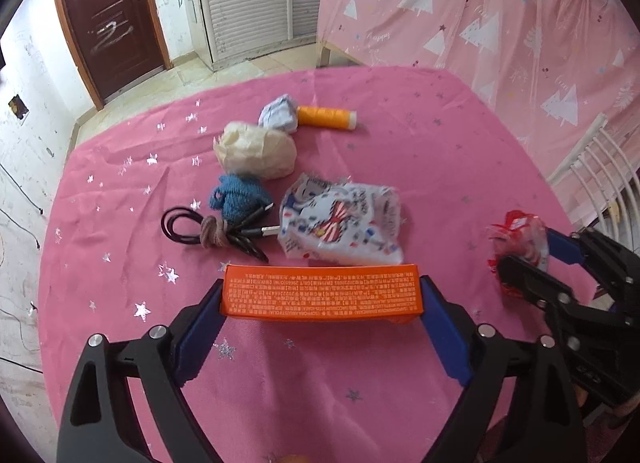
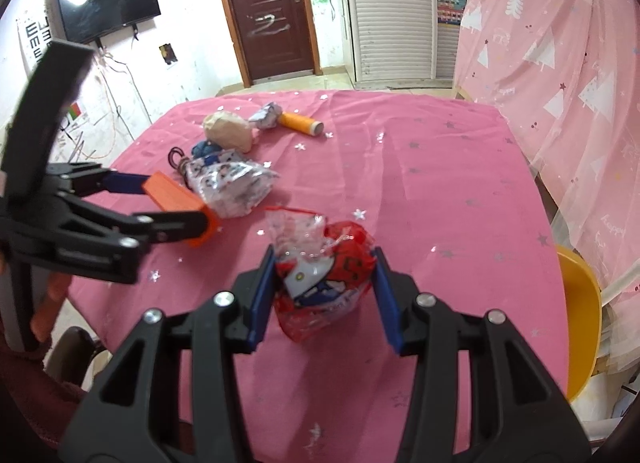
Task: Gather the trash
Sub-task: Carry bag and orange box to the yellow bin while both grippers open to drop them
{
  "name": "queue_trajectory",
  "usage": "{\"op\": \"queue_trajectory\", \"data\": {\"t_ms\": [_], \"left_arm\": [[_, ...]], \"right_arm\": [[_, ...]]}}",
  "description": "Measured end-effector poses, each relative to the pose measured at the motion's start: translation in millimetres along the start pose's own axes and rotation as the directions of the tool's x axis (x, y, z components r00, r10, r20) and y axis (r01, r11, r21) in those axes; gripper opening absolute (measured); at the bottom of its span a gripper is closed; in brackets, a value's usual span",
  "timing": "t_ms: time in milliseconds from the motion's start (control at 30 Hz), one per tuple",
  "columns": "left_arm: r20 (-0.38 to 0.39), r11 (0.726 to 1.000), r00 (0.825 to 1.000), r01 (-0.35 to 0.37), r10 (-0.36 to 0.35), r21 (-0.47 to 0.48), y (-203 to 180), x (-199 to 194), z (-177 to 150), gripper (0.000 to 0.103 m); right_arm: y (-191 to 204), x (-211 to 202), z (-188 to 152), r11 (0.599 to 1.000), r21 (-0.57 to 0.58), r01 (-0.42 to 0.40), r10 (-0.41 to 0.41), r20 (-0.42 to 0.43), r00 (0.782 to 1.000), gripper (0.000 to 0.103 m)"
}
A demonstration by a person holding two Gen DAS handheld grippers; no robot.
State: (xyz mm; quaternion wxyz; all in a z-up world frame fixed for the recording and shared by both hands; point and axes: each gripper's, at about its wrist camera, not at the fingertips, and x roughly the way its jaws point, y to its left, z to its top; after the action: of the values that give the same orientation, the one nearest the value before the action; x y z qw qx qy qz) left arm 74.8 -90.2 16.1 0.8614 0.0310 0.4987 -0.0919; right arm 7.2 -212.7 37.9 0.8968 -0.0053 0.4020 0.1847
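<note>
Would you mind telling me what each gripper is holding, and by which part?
The left gripper clamps the orange box across its two ends; the right gripper pinches the red snack wrapper by its sides.

You are holding an orange box [image 1: 322, 293] crosswise and a crumpled red wrapper [image 2: 324, 283] above the cloth. A white printed bag [image 1: 340, 223], a beige wad [image 1: 256, 151] and a pale blue wad [image 1: 280, 113] are lying farther back.

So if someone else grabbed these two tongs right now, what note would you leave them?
Left tongs: shut on the orange box, held above the table.
Right tongs: shut on the red wrapper.
On the table: white printed bag, beige paper ball, small crumpled paper.
Also there: blue knit, black cable, orange spool.
No bin in view; nothing visibly binned yet.
</note>
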Motion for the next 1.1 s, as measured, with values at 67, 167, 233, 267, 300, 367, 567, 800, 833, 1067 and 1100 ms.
{"op": "queue_trajectory", "data": {"t_ms": [67, 167, 233, 267, 300, 367, 567, 800, 833, 1067, 1100], "left_arm": [[0.016, 1.0, 1.0, 0.005, -0.005, 0.007, -1.9, -8.9, 2.9, 0.085], [0.044, 1.0, 0.999, 0.011, -0.012, 0.024, -10.1, -22.3, 7.4, 0.085], [0.061, 0.999, 0.998, 0.014, -0.016, 0.039, -18.0, -30.2, 11.2, 0.085], [0.066, 0.999, 0.998, 0.014, -0.017, 0.045, -22.1, -31.9, 15.2, 0.085], [0.071, 0.998, 0.997, 0.017, -0.021, 0.052, -26.9, -34.7, 17.3, 0.085], [0.077, 0.998, 0.997, 0.02, -0.025, 0.061, -34.4, -38.5, 21.5, 0.085], [0.087, 0.995, 0.996, 0.024, -0.032, 0.095, -61.4, -41.4, 31.0, 0.085], [0.086, 0.99, 0.995, 0.04, -0.052, 0.139, -99.5, -36.4, 44.0, 0.085], [0.086, 0.989, 0.995, 0.042, -0.055, 0.145, -105.7, -35.4, 45.7, 0.085], [0.077, 0.98, 0.993, 0.07, -0.085, 0.189, -146.0, -30.3, 55.9, 0.085], [0.076, 0.979, 0.993, 0.077, -0.093, 0.191, -152.9, -28.7, 58.5, 0.085]], "right_arm": [[-3.5, -0.9, 0.3, 1.0, 0.007, 0.001, -0.001, 0.004, 1.0, 0.044], [-7.9, -2.8, 0.3, 1.0, 0.013, 0.005, -0.005, 0.01, 1.0, 0.044], [-11.4, -4.6, 0.0, 1.0, 0.019, 0.009, -0.009, 0.015, 1.0, 0.044], [-13.1, -5.8, 0.1, 1.0, 0.022, 0.01, -0.01, 0.018, 1.0, 0.044], [-14.9, -6.8, 0.3, 1.0, 0.024, 0.011, -0.012, 0.02, 1.0, 0.044], [-20.1, -9.6, 0.4, 0.999, 0.032, 0.017, -0.018, 0.027, 0.999, 0.044], [-35.6, -16.6, 1.6, 0.998, 0.05, 0.04, -0.042, 0.045, 0.998, 0.044], [-73.7, -30.2, -0.3, 0.991, 0.11, 0.08, -0.088, 0.071, 0.994, 0.044], [-80.4, -33.2, -1.3, 0.989, 0.12, 0.086, -0.096, 0.074, 0.993, 0.044], [-116.2, -46.1, -10.2, 0.977, 0.172, 0.129, -0.144, 0.081, 0.986, 0.044], [-121.3, -46.9, -11.4, 0.974, 0.179, 0.136, -0.152, 0.08, 0.985, 0.044]]}}
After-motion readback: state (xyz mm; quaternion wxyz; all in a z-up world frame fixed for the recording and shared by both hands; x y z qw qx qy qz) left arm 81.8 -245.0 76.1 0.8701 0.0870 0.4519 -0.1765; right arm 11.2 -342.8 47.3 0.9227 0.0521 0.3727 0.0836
